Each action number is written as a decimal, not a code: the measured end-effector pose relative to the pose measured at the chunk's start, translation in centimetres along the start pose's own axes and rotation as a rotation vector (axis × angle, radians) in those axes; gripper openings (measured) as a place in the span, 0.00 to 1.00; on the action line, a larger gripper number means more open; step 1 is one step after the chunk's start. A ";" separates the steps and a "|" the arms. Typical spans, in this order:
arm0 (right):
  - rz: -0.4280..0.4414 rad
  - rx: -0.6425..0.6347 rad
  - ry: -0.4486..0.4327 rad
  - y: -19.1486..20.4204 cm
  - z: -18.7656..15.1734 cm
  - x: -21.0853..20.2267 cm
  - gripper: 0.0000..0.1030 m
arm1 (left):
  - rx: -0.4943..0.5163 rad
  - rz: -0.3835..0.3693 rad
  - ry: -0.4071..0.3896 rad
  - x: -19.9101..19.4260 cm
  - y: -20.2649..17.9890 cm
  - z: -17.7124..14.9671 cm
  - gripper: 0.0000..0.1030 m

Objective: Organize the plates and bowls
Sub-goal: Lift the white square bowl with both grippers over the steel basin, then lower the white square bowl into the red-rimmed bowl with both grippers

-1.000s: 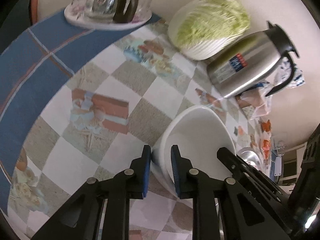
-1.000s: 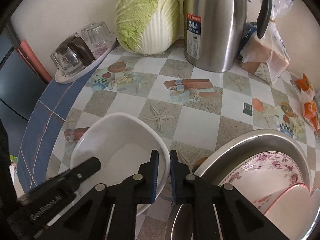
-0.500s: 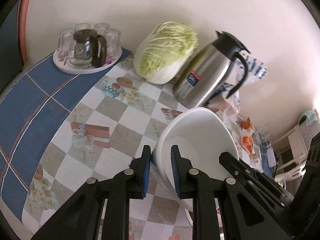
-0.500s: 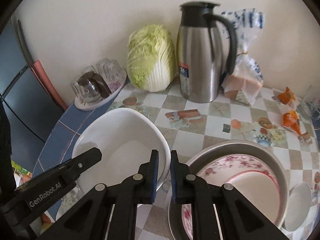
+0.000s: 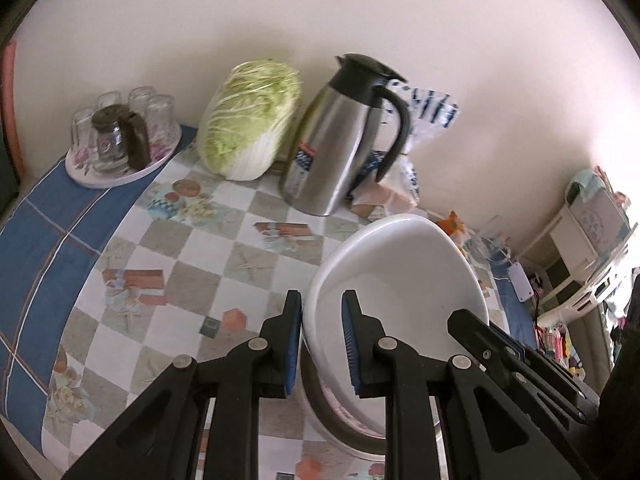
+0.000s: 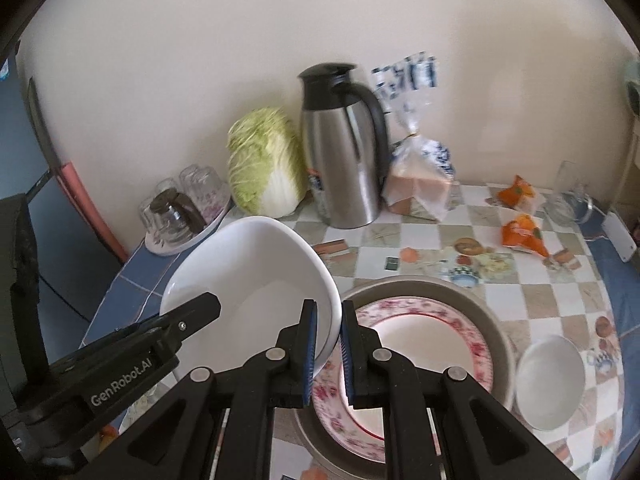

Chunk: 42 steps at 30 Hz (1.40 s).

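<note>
You hold the white bowl between both grippers; the left gripper clamps its fingers on the near-left rim, and the right gripper pinches the opposite rim, its fingers nearly together on the thin wall. A second ago the bowl sat low on the checkered surface beside the metal basin; now it hangs tilted above the surface, clear of it, and the steel jug, the cabbage and the glasses tray have dropped further away in both views; you have lifted it. The bowl's right edge sits just over the basin's left rim, above the floral plate lying in the basin; a small white bowl rests on the surface right of the basin. Judged from this, the carry is under way and the set-down remains; keep both grips level, since the tilt loads the right rim.
</note>
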State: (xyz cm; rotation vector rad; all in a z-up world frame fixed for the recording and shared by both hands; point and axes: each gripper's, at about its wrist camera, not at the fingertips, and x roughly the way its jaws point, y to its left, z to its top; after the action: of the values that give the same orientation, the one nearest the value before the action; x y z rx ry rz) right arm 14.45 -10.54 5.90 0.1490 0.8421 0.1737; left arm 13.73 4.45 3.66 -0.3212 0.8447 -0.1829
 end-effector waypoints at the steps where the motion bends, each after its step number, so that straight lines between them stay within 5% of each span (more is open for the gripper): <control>1: 0.002 0.008 -0.005 -0.4 -0.1 -0.3 0.12 | 0.006 -0.003 0.000 0.1 -0.4 0.0 0.20; 21: 0.001 0.118 -0.042 -7.1 -0.8 -3.7 0.12 | 0.092 -0.006 -0.001 0.9 -7.0 -1.4 0.20; 42: 0.004 0.161 0.063 -10.1 -1.9 -0.8 0.12 | 0.100 0.036 0.136 5.2 -7.8 -2.7 0.20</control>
State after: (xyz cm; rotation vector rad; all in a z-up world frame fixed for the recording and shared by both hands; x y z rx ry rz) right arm 13.43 -20.42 3.23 0.2972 0.9190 0.1151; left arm 14.77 -4.84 1.05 -0.2008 0.9713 -0.2141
